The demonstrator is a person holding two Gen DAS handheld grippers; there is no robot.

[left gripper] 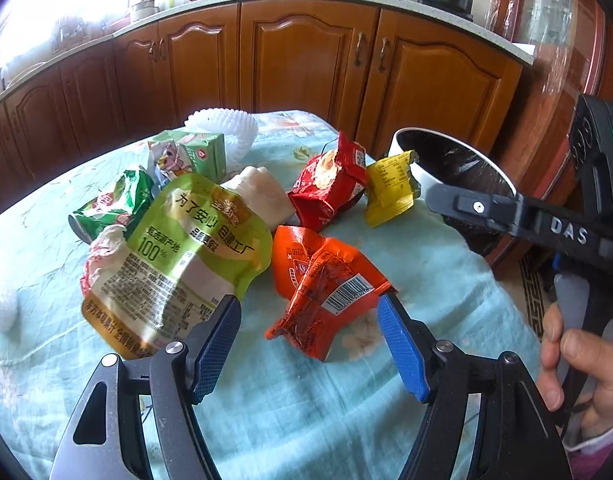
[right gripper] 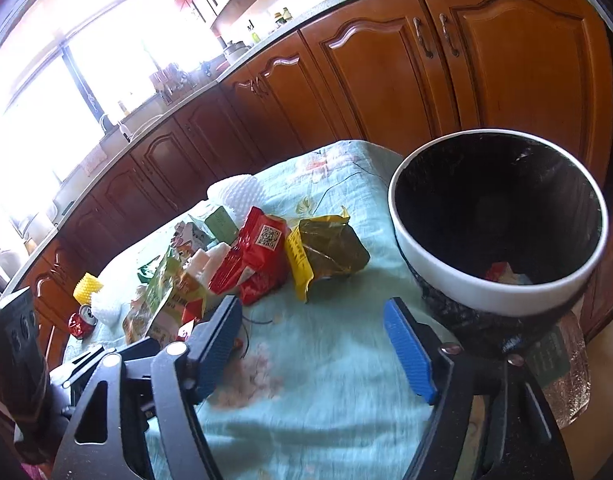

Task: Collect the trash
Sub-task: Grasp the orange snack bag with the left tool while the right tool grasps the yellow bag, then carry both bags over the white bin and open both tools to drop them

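Left gripper (left gripper: 310,332) is down low over the bench (left gripper: 290,412), fingers (left gripper: 216,344) spread wide with nothing pressed between them — and the orange snack wrapper (left gripper: 326,292) lies right at their tips, its crumpled near end poking into the gap. Its long axis runs on a slant, from the corner nearest the trash bin (left gripper: 454,168) down toward the fingers, so the barcode end is nearest the blue pad on the bin side. On the far side of the wrapper from the bin, just touching the other finger, sprawls the big green juice pouch (left gripper: 178,264), with the red snack bag (left gripper: 330,188) and yellow packet (left gripper: 390,188) beyond, closer to the bin. The right gripper (right gripper: 312,344) is also spread wide and empty, hovering over bare cloth on the bench with the bin just ahead on its right; the bin's black-lined mouth gapes open with a scrap or two already at the bottom. My read: the left hand is the nearer one to the orange wrapper, and a short push forward then a squeeze should take it, though the green pouch could get nipped too. Room to carry looks fair — open cloth between wrapper and bin, but the bench edge falls away right beside the bin, and the right gripper sits across that lane.
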